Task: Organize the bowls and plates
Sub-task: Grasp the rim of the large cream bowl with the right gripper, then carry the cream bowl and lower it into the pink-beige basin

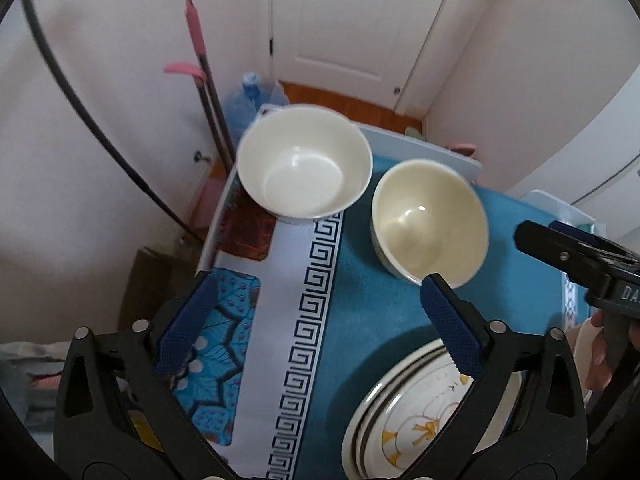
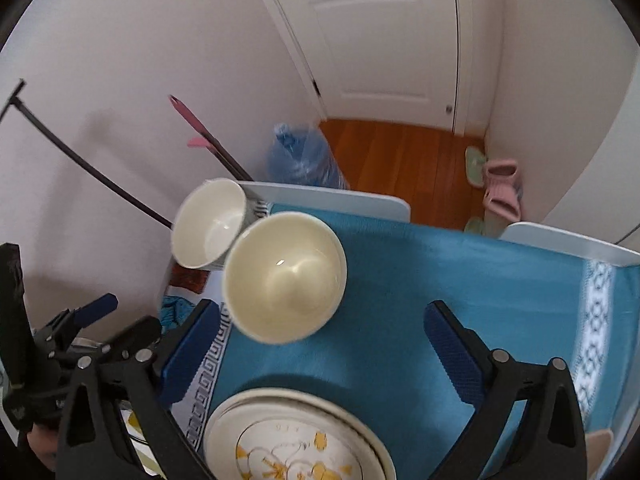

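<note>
The only lettering that can be read is on the right gripper [image 1: 576,256] as it shows at the right edge of the left wrist view: pale capitals "DA" on its black body, cut off by the edge of the frame. The stacked plates [image 2: 296,440] carry small dark marks above the yellow pattern, too blurred to read.

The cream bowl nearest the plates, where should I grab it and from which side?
Grip the rim of the cream bowl on the arc facing the plates, one jaw inside and one outside the wall. It stands upright and empty, so the thin rim is the only narrow edge. Probably use the right gripper, whose jaws are open; the white bowl crowds its far-left side.
</note>
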A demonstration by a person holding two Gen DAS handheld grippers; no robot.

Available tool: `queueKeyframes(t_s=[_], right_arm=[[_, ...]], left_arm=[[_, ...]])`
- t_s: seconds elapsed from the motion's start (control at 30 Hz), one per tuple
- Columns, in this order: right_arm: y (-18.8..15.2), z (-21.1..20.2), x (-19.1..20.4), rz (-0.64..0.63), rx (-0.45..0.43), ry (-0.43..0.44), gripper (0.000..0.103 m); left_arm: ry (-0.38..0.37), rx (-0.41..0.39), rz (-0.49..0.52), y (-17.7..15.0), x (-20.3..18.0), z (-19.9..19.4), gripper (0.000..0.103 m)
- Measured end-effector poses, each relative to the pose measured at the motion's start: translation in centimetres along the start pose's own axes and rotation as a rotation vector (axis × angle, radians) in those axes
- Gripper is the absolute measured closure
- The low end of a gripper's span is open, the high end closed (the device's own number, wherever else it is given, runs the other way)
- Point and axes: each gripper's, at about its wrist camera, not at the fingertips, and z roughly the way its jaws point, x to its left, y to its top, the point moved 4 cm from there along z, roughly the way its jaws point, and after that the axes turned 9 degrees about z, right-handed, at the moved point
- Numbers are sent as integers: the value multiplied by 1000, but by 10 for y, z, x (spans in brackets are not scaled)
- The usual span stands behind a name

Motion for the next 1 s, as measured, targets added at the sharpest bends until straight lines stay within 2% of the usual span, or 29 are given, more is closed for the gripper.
queueKeyframes(t_s=[0.1,0.27,0.33,0.4,0.43,0.5,0.53,0.57,0.63,1.0], right_arm=[[2,21,-3,-11,42,-4,12],[7,53,-14,8,116,5,32],[7,62,-17,16,141,16,39],[6,69,-17,12,162,27,50],[6,71,-17,9,167,29,53],[5,75,-17,5,182,36,72],[5,78,-18,5,187,35,75],[4,78,-17,7,190,47,77],[4,78,-14,1,193,63,85],[6,70,-9,-39,172,10,88]], left_arm=[[-39,40,-20,3,-2,23,19],[-100,80,-40,12,-13,52,29],[-112,93,-46,17,-15,62,39],[-125,111,-49,19,-19,72,57],[-135,119,-49,20,-20,76,60],[-158,127,-42,21,-26,82,75],[-170,129,-33,22,-30,83,79],[-182,131,-25,23,-34,85,87],[-159,138,-6,24,-40,87,88],[-122,128,17,34,-48,73,89]])
